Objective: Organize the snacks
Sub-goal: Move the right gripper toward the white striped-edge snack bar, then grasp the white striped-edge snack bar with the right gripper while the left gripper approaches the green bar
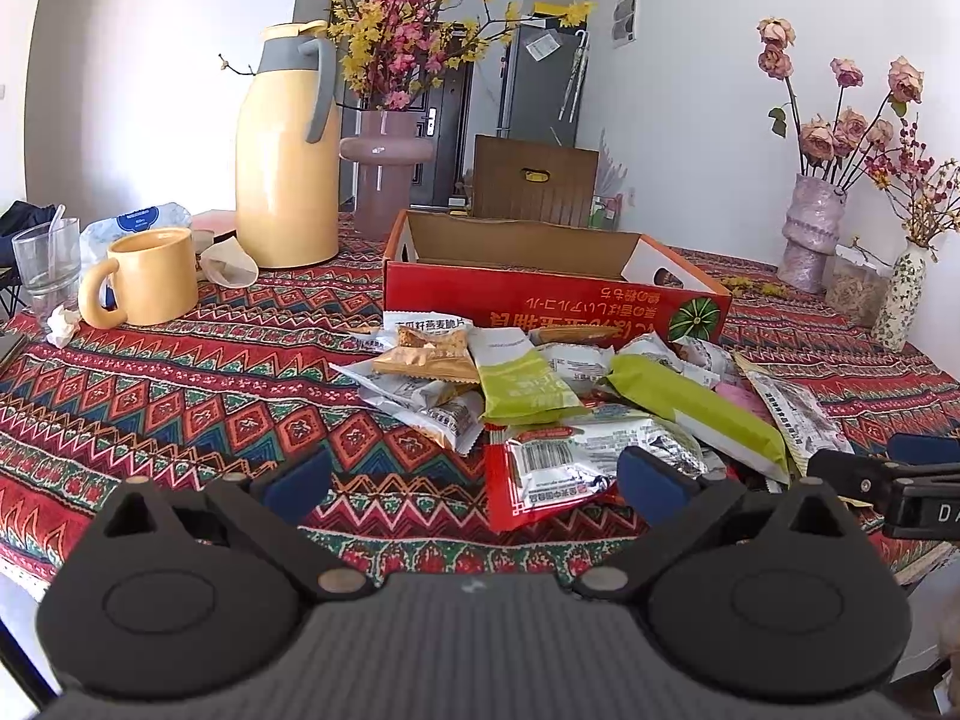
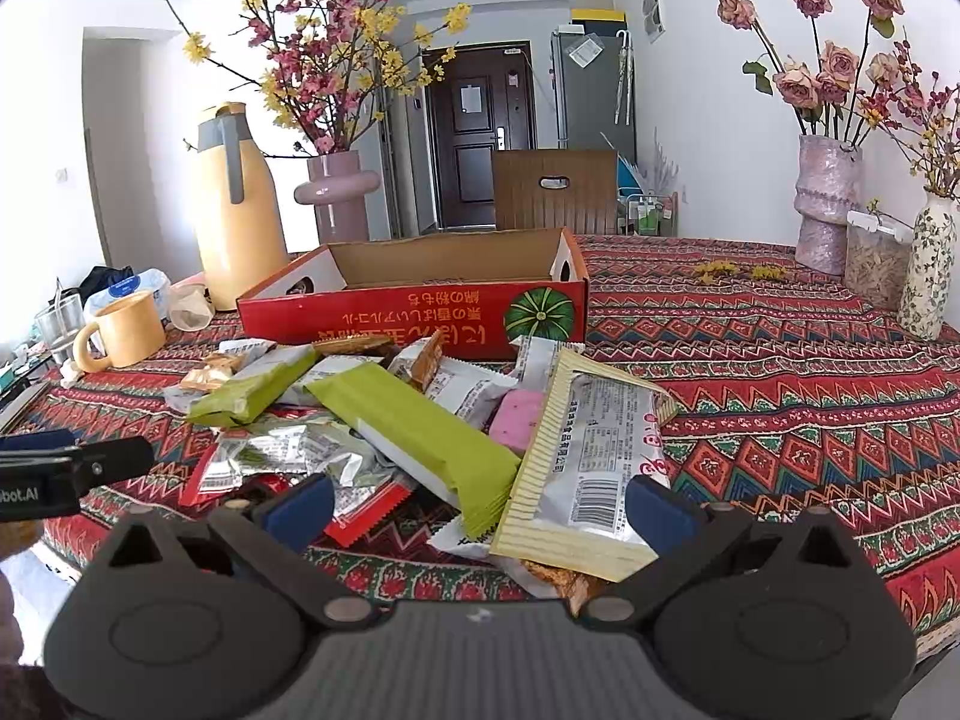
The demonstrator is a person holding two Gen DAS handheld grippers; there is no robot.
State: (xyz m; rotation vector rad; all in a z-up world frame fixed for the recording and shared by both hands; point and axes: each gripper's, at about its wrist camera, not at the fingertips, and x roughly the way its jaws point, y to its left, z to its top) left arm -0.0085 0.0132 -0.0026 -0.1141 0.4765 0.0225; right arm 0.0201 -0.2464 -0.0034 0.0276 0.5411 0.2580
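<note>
Nearest the cameras, both tools hang spread wide and hold nothing: the left hand-held gripper (image 1: 471,483) sits over the near edge of the tabletop (image 1: 180,396) with its right pad just at a red packet (image 1: 540,480), and the right hand-held gripper (image 2: 480,507) brackets the near end of a pale striped packet (image 2: 585,462) and a long green bar (image 2: 420,426). The snacks lie in one loose, overlapping pile (image 2: 384,414) on the patterned cloth, between the grippers and the red box (image 2: 420,300), which stands open and looks empty from here. The main risk is in the pile itself: the wrappers are slick and stacked across each other, so a close on one edge may pinch two at once, or drag a neighbour along and push it off the near edge, where the striped packet already sits close to the rim. Thin foil could also slip out of the pads partway to the box. The two grippers work close together, so reaching for the same packet could make them collide. Farther back, a mug (image 2: 123,330), a glass (image 1: 45,264) and a tall flask (image 2: 237,210) stand left of the box, and vases (image 2: 828,204) stand right; a wide swing toward the box could knock one.
</note>
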